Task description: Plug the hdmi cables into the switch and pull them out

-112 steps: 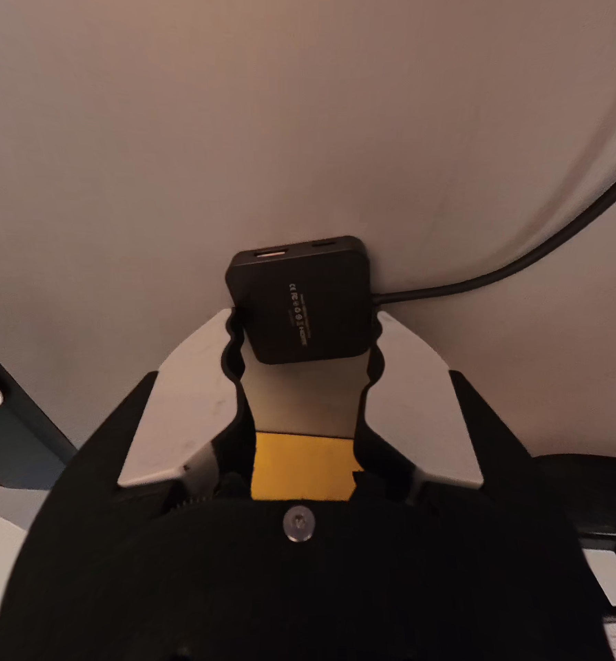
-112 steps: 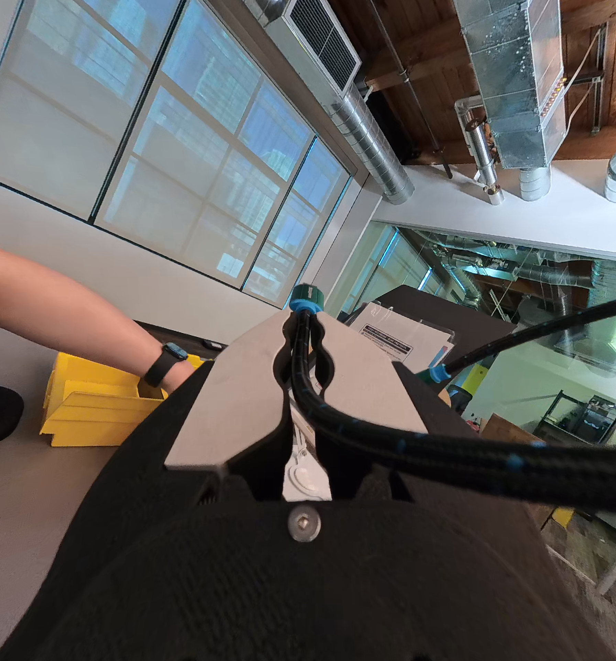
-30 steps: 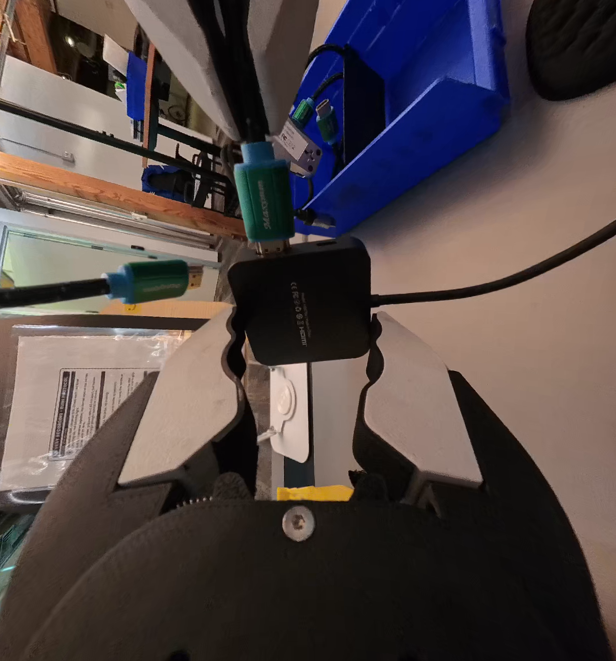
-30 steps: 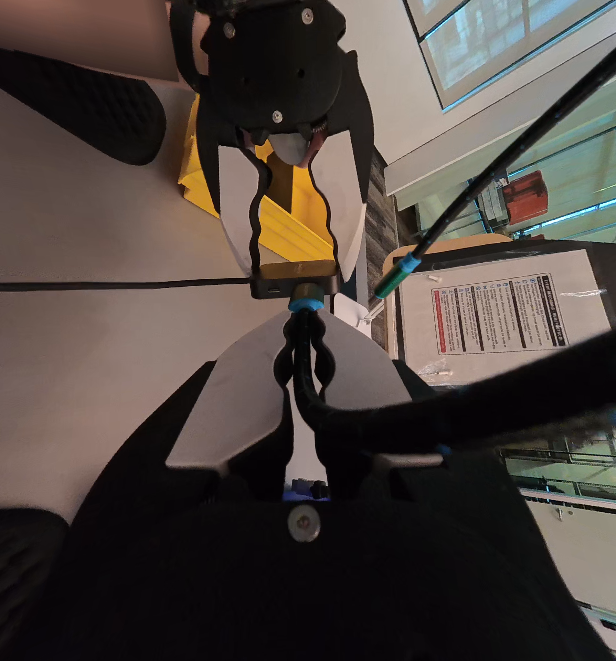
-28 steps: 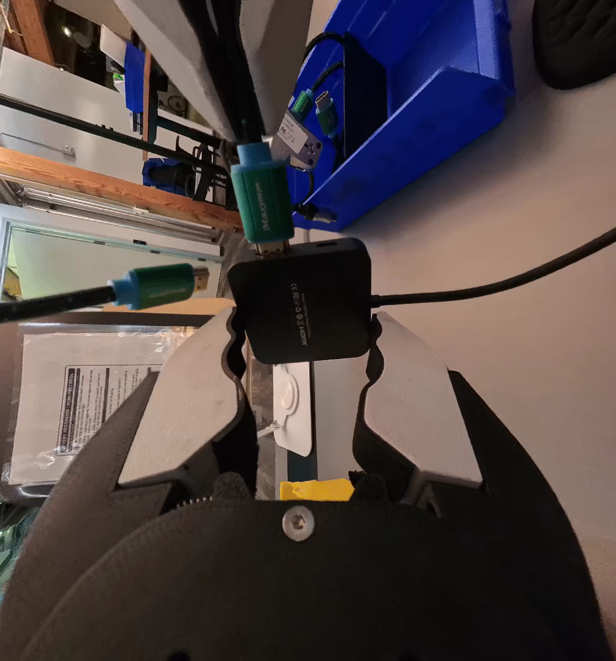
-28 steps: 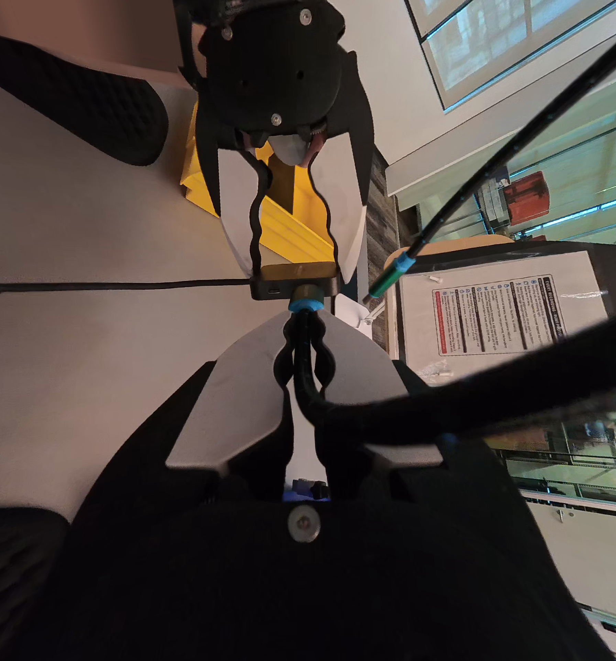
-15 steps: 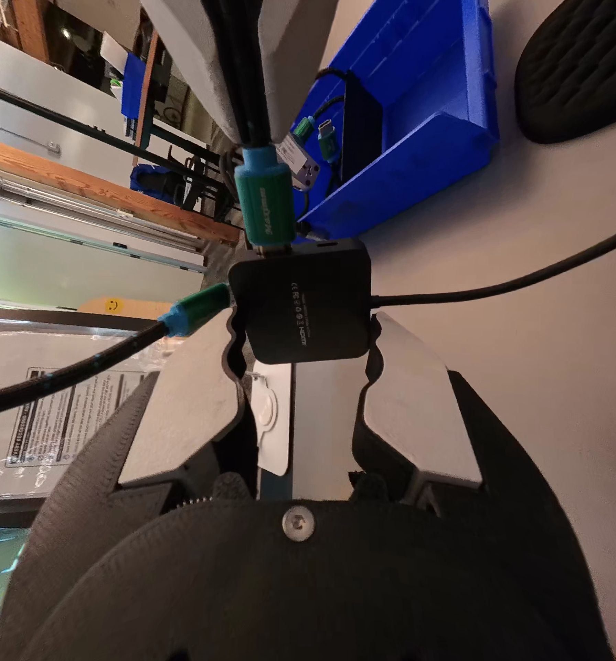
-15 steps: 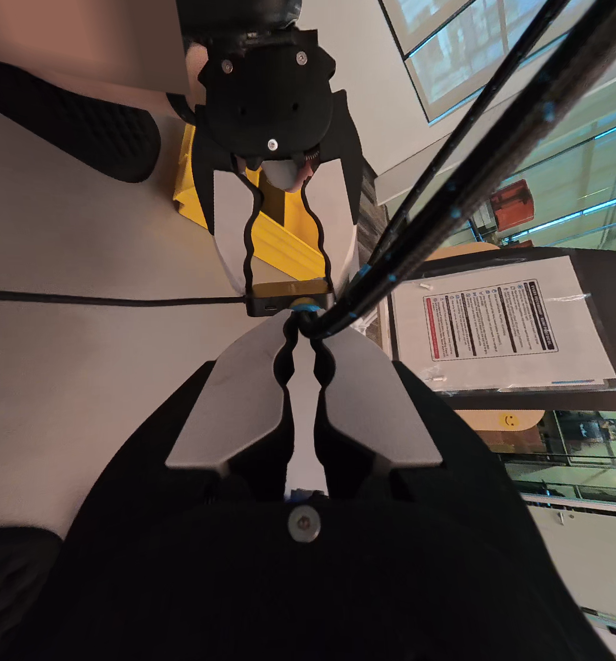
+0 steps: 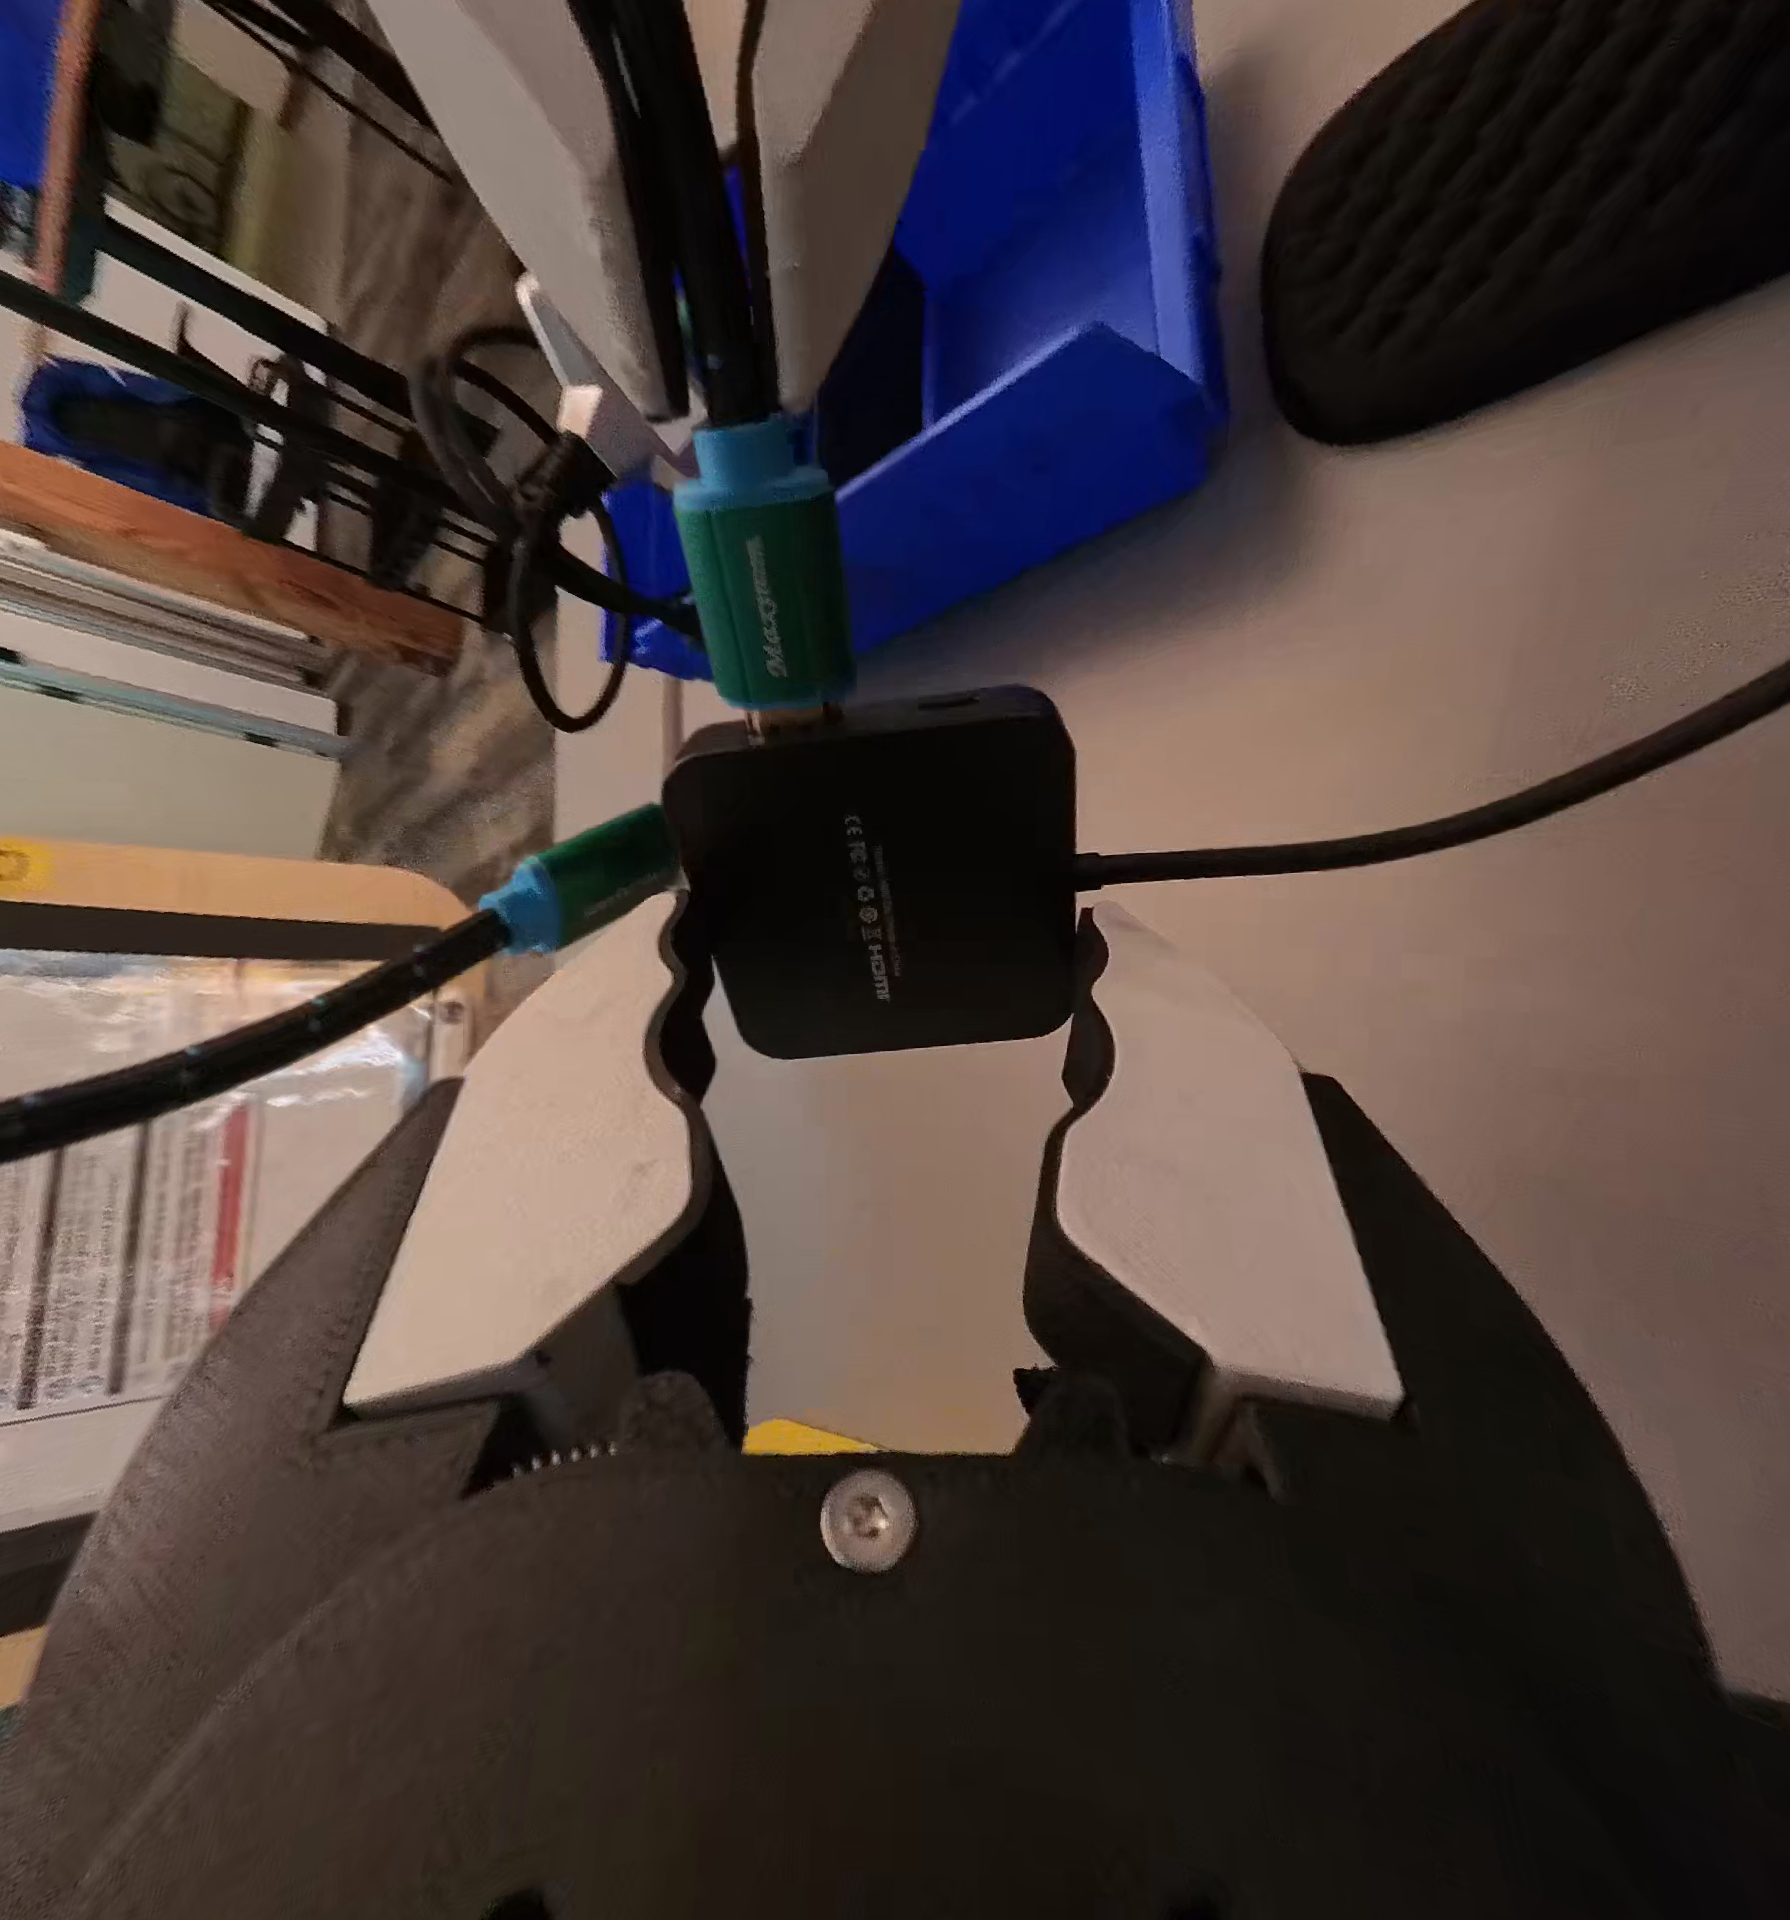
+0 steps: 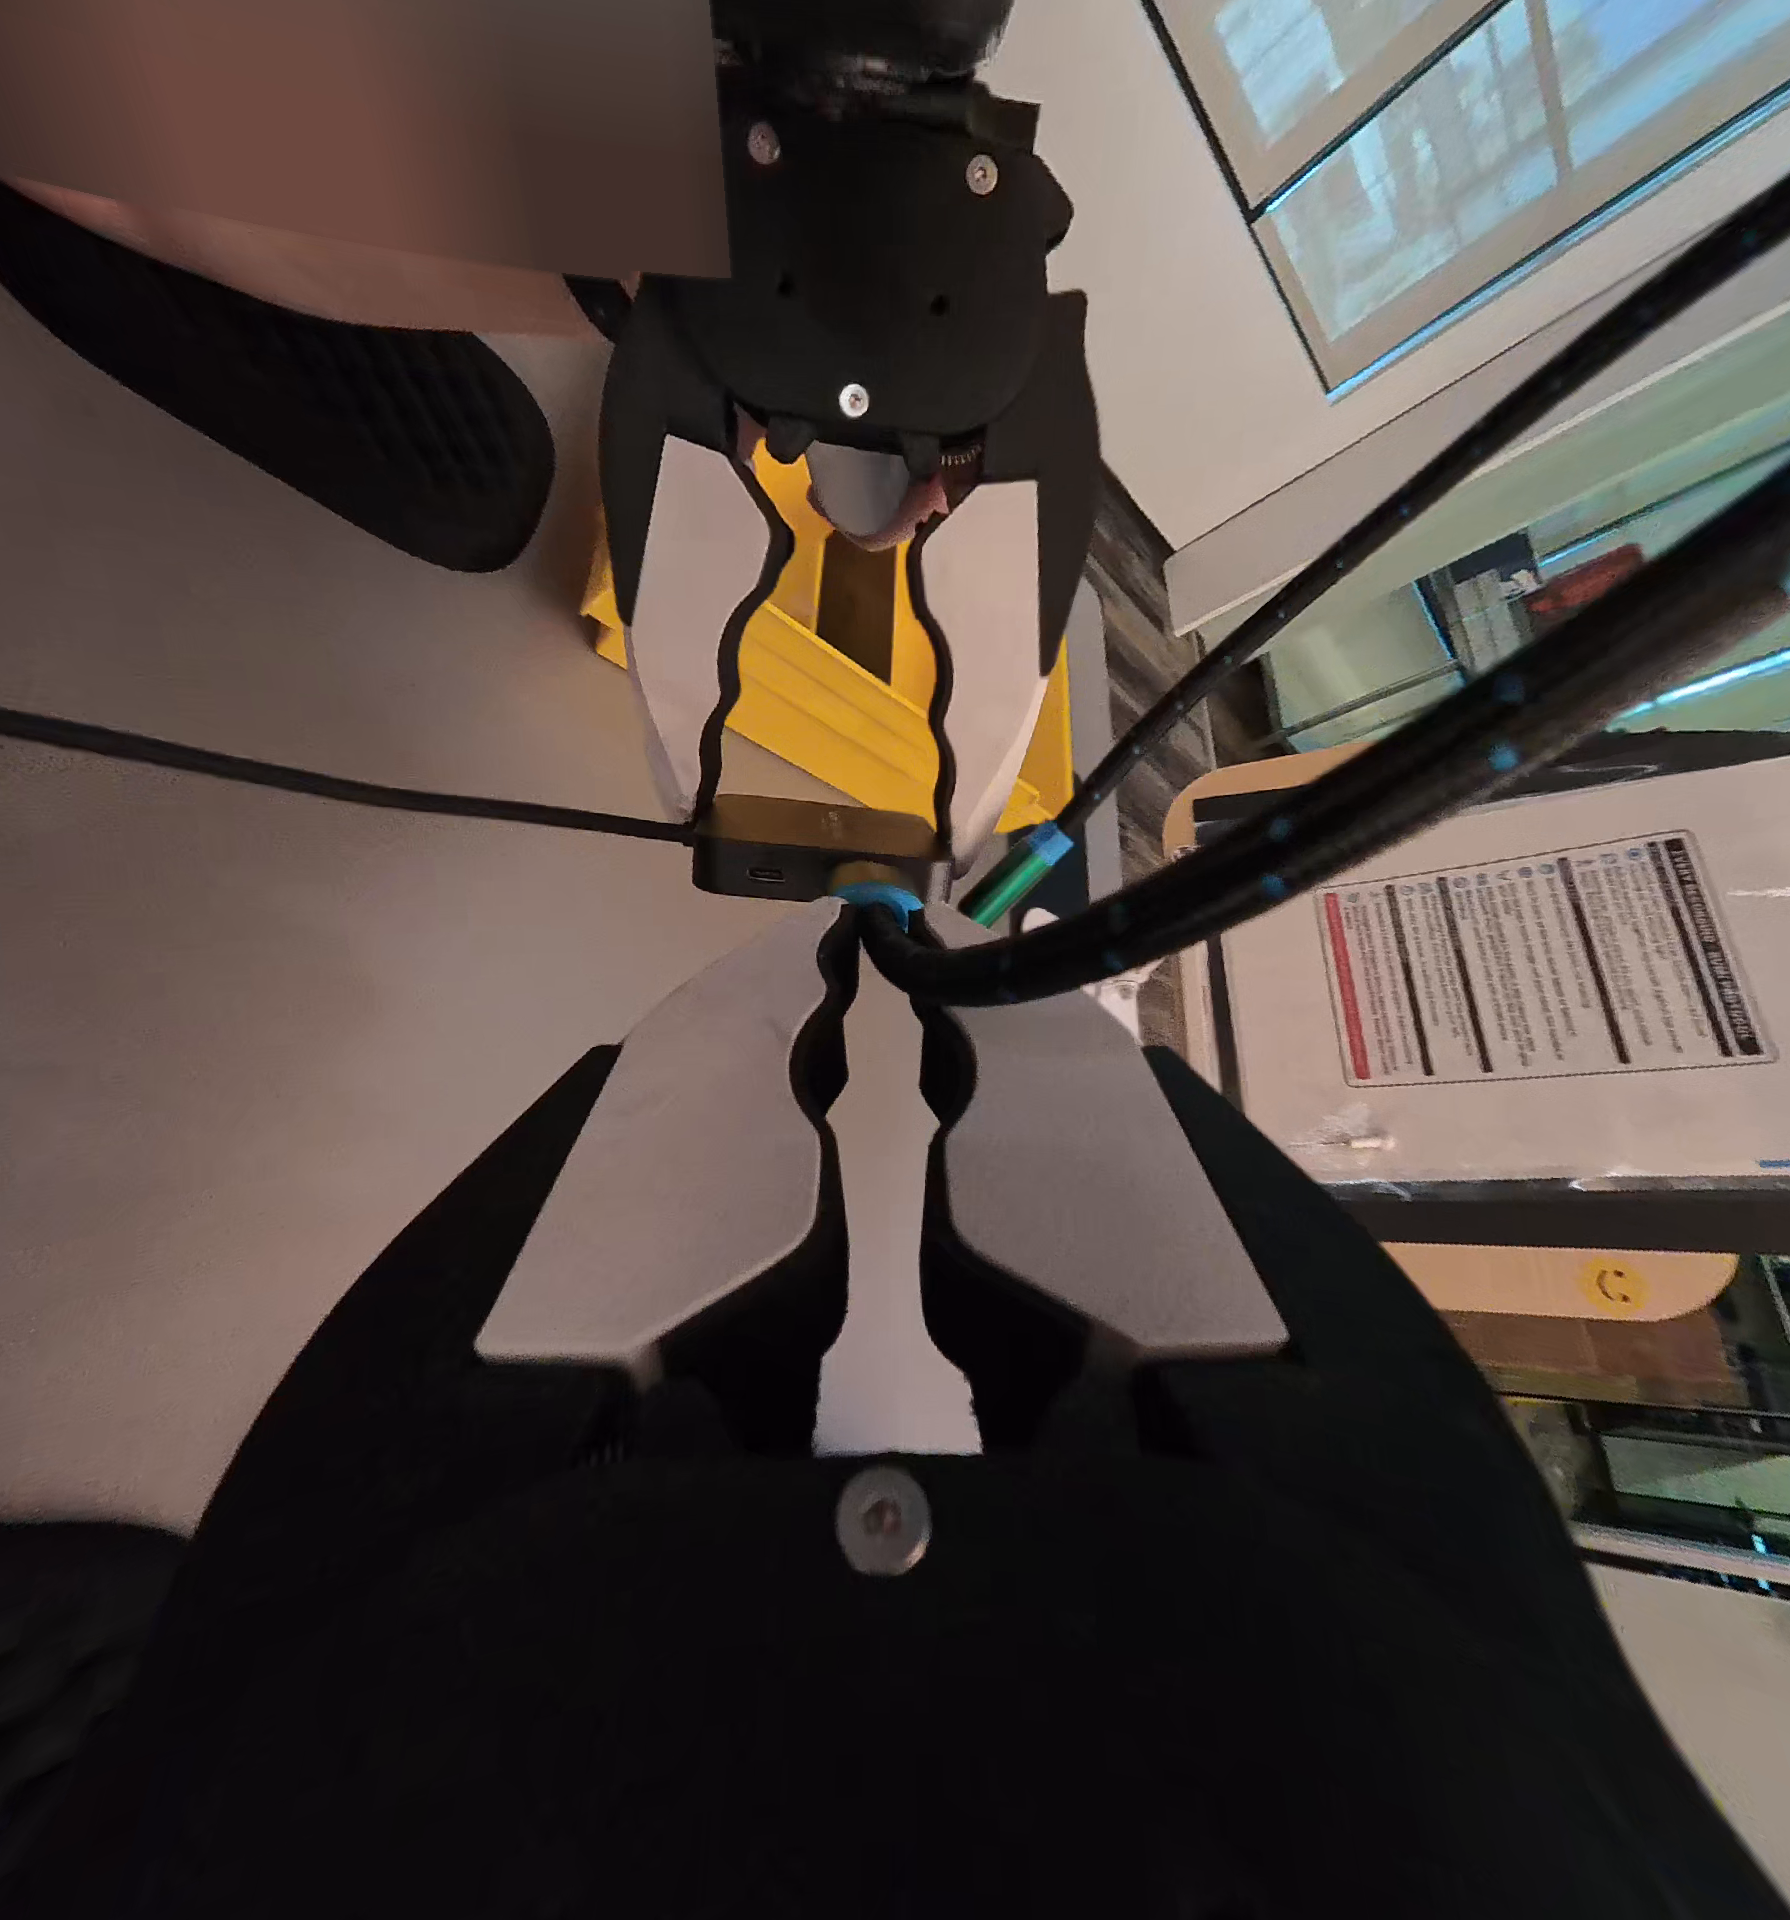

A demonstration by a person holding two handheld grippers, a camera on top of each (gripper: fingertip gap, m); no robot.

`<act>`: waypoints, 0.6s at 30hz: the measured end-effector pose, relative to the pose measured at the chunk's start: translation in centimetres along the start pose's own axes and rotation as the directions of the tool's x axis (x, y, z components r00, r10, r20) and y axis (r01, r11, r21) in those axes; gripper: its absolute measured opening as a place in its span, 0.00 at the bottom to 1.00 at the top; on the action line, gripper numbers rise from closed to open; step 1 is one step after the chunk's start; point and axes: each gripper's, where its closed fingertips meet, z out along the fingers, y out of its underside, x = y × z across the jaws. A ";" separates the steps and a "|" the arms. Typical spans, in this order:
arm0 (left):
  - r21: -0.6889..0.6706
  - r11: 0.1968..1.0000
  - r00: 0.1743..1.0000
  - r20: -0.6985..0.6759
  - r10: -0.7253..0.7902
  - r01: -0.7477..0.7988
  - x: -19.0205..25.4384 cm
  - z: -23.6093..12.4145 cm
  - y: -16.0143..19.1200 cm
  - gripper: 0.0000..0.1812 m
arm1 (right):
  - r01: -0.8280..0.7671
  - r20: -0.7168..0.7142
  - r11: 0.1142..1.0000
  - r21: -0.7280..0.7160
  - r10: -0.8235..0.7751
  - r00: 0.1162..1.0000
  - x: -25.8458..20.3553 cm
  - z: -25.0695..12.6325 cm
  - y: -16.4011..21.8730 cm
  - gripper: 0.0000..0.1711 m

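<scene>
Evidently mid-insertion: left hand-held gripper [image 9: 875,956] was clamped on the black switch [image 9: 875,868] above the table [image 9: 1442,1039], while the right hand-held gripper [image 10: 878,925] pinched the cable behind the green plug [image 9: 766,582], whose metal tip showed at the port. Second green plug [image 9: 584,883] lay against the switch's left side; whether seated, I could not tell. Next move likely called for a straight push to seat the plug.

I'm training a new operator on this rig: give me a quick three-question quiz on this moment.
1. True or false: the left tongs grip the black switch by its sides.
2. The green plug just ahead of the right tongs is: A) in a port of the switch, B) lying in a blue bin, C) flat on the table.
3. Fill in: in the right wrist view, the bin behind the left tongs is ___.

Key: 1 true; 2 A; 3 yellow.
</scene>
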 end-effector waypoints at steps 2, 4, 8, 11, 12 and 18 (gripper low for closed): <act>-0.023 1.000 0.999 -0.024 -0.022 0.021 0.2 0.2 0.5 0.37 | -0.025 0.010 1.000 0.007 0.025 1.000 0.1 0.5 0.4 0.06; -0.041 0.999 0.999 -0.040 -0.035 0.034 0.3 0.4 0.9 0.37 | -0.052 0.028 0.998 0.020 0.051 0.998 0.1 0.8 0.7 0.06; -0.087 0.996 0.999 -0.044 -0.030 0.026 0.4 0.9 1.8 0.37 | -0.114 0.077 0.993 0.028 0.112 0.991 -0.2 1.5 1.2 0.09; -0.088 0.996 0.999 -0.042 -0.030 0.026 0.3 1.2 2.0 0.37 | -0.136 0.084 0.991 -0.001 0.136 0.987 -0.2 1.9 2.0 0.08; -0.089 0.996 0.999 -0.038 -0.030 0.027 0.3 1.3 2.0 0.37 | -0.135 0.075 0.991 -0.013 0.136 0.988 -0.1 2.0 2.3 0.09; -0.117 0.993 1.000 -0.015 -0.005 0.003 0.1 1.5 2.4 0.37 | -0.140 0.079 0.987 -0.084 0.147 0.986 -0.4 2.6 3.3 0.13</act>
